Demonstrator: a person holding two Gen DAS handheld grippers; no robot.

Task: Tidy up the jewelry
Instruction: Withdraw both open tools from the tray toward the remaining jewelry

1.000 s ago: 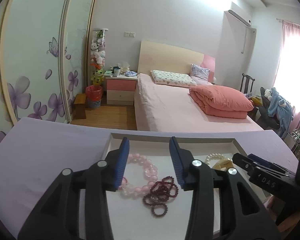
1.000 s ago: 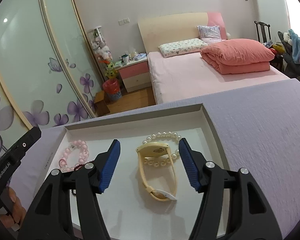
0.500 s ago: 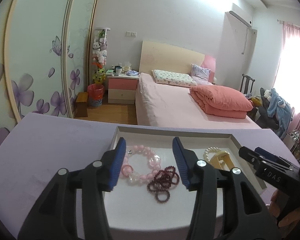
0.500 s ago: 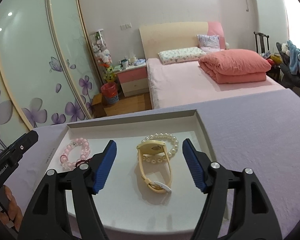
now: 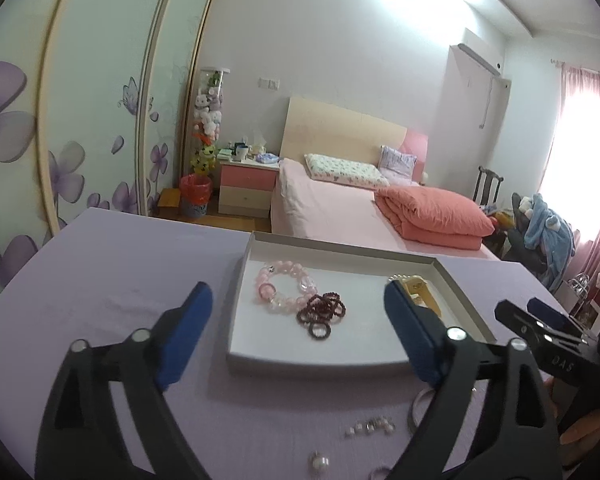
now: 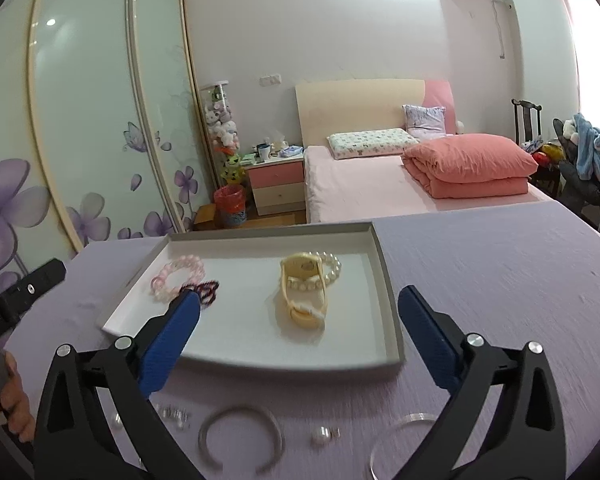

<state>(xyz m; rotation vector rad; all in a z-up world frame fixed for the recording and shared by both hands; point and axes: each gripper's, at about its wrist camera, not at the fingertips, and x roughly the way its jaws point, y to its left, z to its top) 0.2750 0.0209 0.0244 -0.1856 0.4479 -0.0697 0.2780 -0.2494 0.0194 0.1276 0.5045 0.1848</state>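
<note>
A white tray (image 5: pixel 340 360) (image 6: pixel 260 348) sits on the lilac table. It holds a pink bead bracelet (image 5: pixel 284 290) (image 6: pixel 178 276), a dark red bead bracelet (image 5: pixel 322 314) (image 6: pixel 206 290), a yellow watch (image 6: pixel 304 296) (image 5: pixel 422 292) and a pearl bracelet (image 6: pixel 332 266). My left gripper (image 5: pixel 298 320) is open and empty, in front of the tray. My right gripper (image 6: pixel 300 326) is open and empty, over the tray's near edge. Loose on the table near me lie a silver bangle (image 6: pixel 240 440), a clear ring (image 6: pixel 404 436), a pearl earring (image 6: pixel 322 436) (image 5: pixel 320 460) and small stones (image 5: pixel 368 426).
The lilac table (image 5: pixel 120 280) (image 6: pixel 500 280) spreads left and right of the tray. Beyond its far edge are a pink bed (image 5: pixel 340 204), a nightstand (image 5: pixel 246 184) and a flowered wardrobe (image 5: pixel 80 100). The other gripper's body shows in each view, on the right of the left wrist view (image 5: pixel 548 344) and on the left of the right wrist view (image 6: pixel 16 304).
Both grippers have pulled back from over the tray toward me and opened wider. Loose jewelry on the table in front of the tray has come into view.
</note>
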